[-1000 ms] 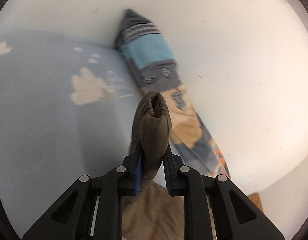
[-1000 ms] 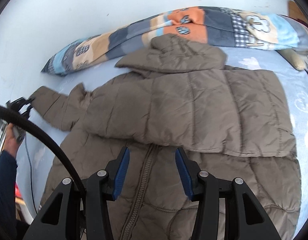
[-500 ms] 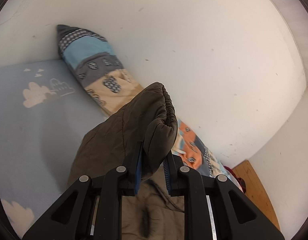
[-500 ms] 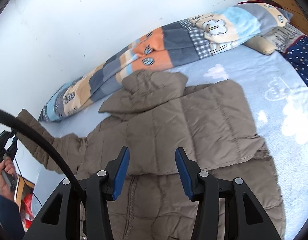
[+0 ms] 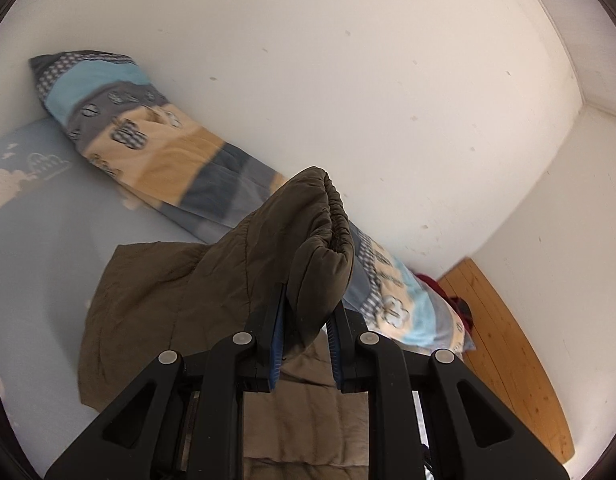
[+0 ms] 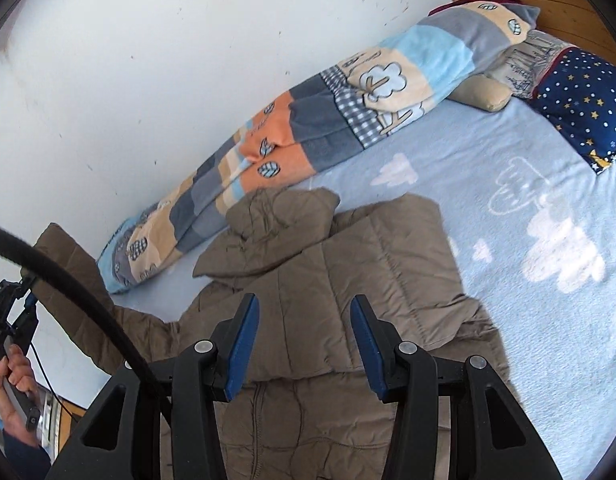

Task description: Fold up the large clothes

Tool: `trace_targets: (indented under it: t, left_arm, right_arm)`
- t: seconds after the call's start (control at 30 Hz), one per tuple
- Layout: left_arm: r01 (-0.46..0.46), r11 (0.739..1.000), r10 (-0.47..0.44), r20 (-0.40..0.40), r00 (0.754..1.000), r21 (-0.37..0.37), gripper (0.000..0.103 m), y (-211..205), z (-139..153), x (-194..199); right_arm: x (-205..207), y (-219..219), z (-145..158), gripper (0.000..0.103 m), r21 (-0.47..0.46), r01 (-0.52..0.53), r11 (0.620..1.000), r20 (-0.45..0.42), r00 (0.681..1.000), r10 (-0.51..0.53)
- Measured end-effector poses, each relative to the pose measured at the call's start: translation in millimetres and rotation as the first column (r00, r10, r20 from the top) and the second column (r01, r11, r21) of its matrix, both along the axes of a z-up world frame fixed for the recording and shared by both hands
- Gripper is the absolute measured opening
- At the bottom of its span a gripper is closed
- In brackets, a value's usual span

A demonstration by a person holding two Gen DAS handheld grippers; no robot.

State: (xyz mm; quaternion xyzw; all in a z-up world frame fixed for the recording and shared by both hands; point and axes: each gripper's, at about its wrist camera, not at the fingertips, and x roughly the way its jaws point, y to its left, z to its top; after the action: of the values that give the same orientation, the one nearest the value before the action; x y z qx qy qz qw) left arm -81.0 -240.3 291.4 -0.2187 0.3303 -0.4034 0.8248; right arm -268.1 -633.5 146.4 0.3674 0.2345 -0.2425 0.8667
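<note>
White plaster wall (image 6: 156,80) closed off the scene behind a bed (image 6: 508,184) spread with a pale blue, cloud-printed sheet, and a long patchwork fleece blanket (image 6: 316,136) lay rolled along the foot of that wall, well beyond my fingertips. On the sheet, spreading out from under my right fingers, sat the brown puffer jacket (image 6: 348,280), front side up with the zip running back beneath the tool. I judged the fold about half made: the side of the jacket beyond my right-hand finger was already turned in over the body, its edge lying across the chest, and the hood sat bunched just ahead of the fingertips. The other sleeve (image 5: 268,264) was not yet laid down. My left gripper (image 5: 304,320) was clamped tight on its cuff (image 5: 328,232), which bulged up past the fingertips, lifted clear of the sheet with the sleeve trailing down below the tool. My right gripper (image 6: 304,340) hung over the jacket body with its jaws partly apart and nothing between them, touching no cloth that I could make out. What was left, as I read it, was to carry that sleeve across the chest, then bring the hem up to halve the bundle.
</note>
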Motion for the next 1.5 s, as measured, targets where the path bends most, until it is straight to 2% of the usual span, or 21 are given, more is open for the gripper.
trace_targets:
  t: [0.17,0.43,0.67,0.83,1.0,1.13,1.17,1.2,1.27,1.3,1.33,1.5]
  left_arm:
    - [0.075,0.997,-0.075,0.004,0.997,0.029,0.018,-48,-2,-28]
    - [0.196,0.978,-0.192,-0.055,0.98,0.075,0.018,-137,-45,-74]
    - [0.243,0.959,-0.224,-0.137,0.965,0.143,0.018,-203,-115,-102]
    - [0.279,0.931,-0.246,-0.16,0.956,0.237,0.018,-239,-168,-124]
    - [0.313,0.895,-0.267,-0.181,0.947,0.318,0.018,-258,-211,-143]
    - [0.337,0.88,-0.274,-0.222,0.936,0.335,0.019,-261,-236,-147]
    - [0.341,0.878,-0.274,-0.231,0.934,0.337,0.02,-260,-239,-146]
    - [0.351,0.876,-0.276,-0.252,0.927,0.33,0.027,-259,-242,-145]
    - [0.394,0.872,-0.31,-0.293,0.904,0.292,0.05,-258,-240,-145]
    - [0.415,0.869,-0.332,-0.306,0.893,0.269,0.068,-258,-235,-145]
    - [0.426,0.868,-0.344,-0.31,0.886,0.256,0.076,-256,-231,-146]
    - [0.458,0.86,-0.397,-0.267,0.878,0.226,0.076,-222,-197,-151]
  right_arm:
    - [-19,-15,6,0.052,0.025,0.032,0.999,0.028,0.999,-0.033]
    - [-51,-40,14,0.052,0.054,0.097,0.994,0.07,0.992,-0.1]
    - [-67,-51,19,0.052,0.06,0.123,0.991,0.085,0.988,-0.128]
    - [-76,-59,20,0.052,0.079,0.142,0.987,0.098,0.984,-0.149]
    - [-78,-61,19,0.052,0.084,0.145,0.986,0.098,0.983,-0.153]
    - [-73,-58,18,0.052,0.078,0.135,0.988,0.088,0.986,-0.141]
    - [-72,-58,18,0.052,0.077,0.133,0.988,0.087,0.986,-0.139]
    - [-70,-57,17,0.052,0.076,0.129,0.989,0.084,0.987,-0.136]
    - [-66,-55,16,0.052,0.075,0.125,0.989,0.08,0.988,-0.13]
    - [-65,-55,16,0.052,0.074,0.122,0.99,0.079,0.989,-0.128]
    - [-63,-54,15,0.052,0.075,0.12,0.99,0.077,0.989,-0.125]
    - [-54,-56,6,0.052,0.113,0.107,0.988,0.078,0.99,-0.116]
